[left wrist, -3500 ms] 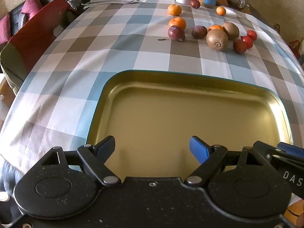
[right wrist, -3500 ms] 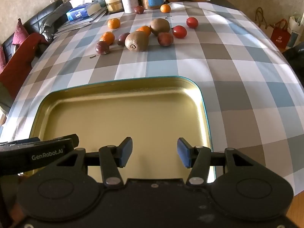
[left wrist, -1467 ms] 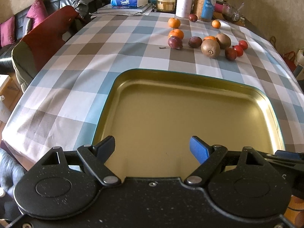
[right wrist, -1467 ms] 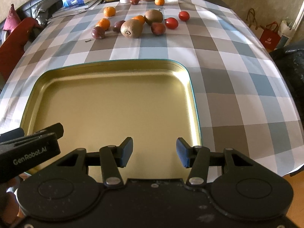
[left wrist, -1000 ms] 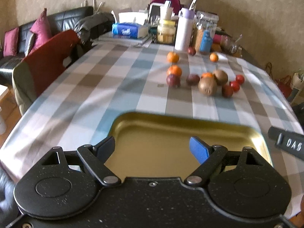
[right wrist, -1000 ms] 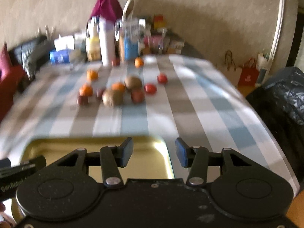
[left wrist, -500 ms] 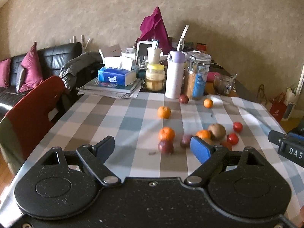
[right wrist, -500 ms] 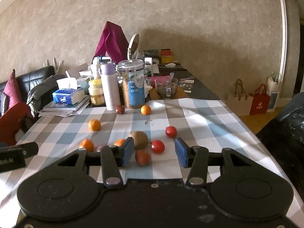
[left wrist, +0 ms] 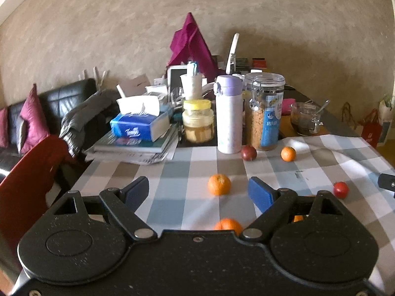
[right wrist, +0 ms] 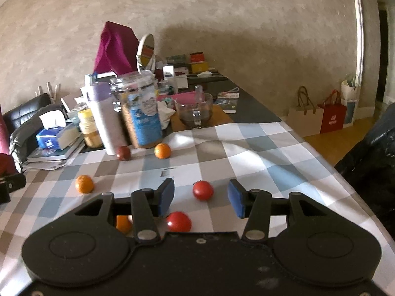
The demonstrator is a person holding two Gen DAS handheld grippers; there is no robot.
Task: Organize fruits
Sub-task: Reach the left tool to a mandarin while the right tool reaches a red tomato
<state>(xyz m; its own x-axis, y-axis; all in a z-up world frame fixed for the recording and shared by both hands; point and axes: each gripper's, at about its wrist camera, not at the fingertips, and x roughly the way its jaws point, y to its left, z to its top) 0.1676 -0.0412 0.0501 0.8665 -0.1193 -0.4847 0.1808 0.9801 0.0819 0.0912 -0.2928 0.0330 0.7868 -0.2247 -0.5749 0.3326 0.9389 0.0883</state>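
Note:
Loose fruit lies on the checked tablecloth point(left wrist: 172, 172). My left gripper point(left wrist: 198, 192) is open above the cloth, with an orange mandarin point(left wrist: 219, 184) showing between its fingers and another mandarin point(left wrist: 228, 224) just below. A dark plum point(left wrist: 248, 152), a small mandarin point(left wrist: 288, 153) and a red tomato point(left wrist: 341, 189) lie farther off. My right gripper point(right wrist: 201, 197) is open too, with a red tomato point(right wrist: 203, 190) framed between its pads and a second tomato point(right wrist: 179, 221) nearer. Beyond are a mandarin point(right wrist: 84, 184), a plum point(right wrist: 123, 153) and another mandarin point(right wrist: 162, 151). The tray is out of view.
At the table's far end stand a white bottle point(left wrist: 229, 113), a cereal jar point(left wrist: 265, 111), a yellow-lidded jar point(left wrist: 198, 120), a tissue box on books point(left wrist: 140, 123) and a glass mug point(right wrist: 195, 109). A red chair point(left wrist: 27, 185) is at left. Shopping bags point(right wrist: 330, 118) sit on the floor at right.
Both grippers have tilted up and moved forward over the table. The golden tray has dropped out of view and the fruit now lies close under the fingers. Both stay open.

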